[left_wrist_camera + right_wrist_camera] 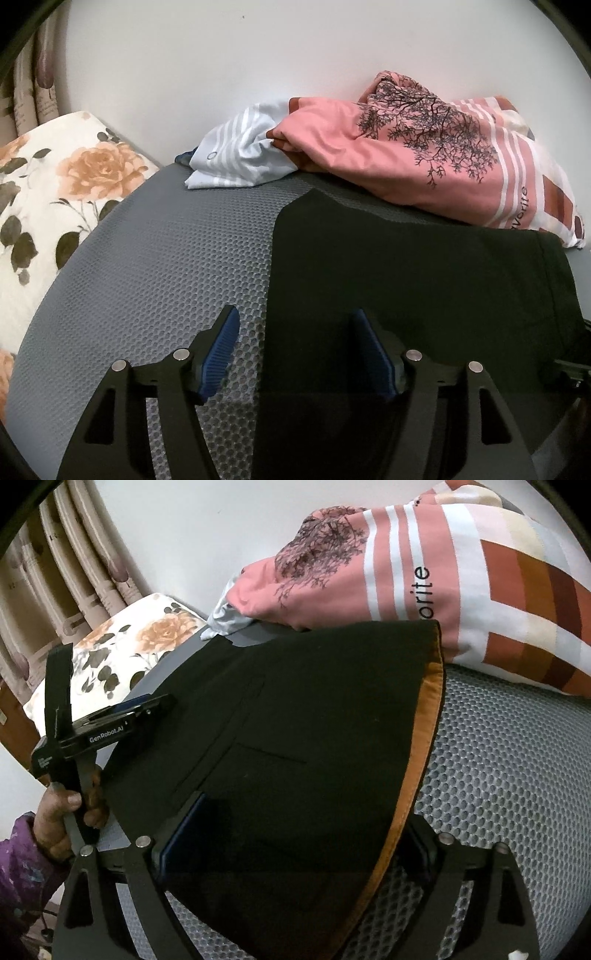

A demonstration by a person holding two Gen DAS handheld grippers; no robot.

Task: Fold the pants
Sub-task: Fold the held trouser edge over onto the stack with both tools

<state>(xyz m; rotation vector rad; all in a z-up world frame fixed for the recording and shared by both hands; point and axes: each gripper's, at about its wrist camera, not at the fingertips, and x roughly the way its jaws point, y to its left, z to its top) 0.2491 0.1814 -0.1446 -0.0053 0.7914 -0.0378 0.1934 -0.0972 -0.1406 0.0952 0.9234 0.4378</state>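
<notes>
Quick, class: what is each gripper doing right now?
Left gripper: open, fingers apart over the edge of the black fabric pants, gripping nothing.
Right gripper: open wide, straddling the pants, not clamped.

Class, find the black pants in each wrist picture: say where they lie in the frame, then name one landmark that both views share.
Left wrist view: the black pants fill the lower right, on the grey mesh mattress.
Right wrist view: the black pants fill the centre, orange-lined waistband at their right edge.
Shared landmark: the pink bedding with the tree print, behind the pants.
</notes>
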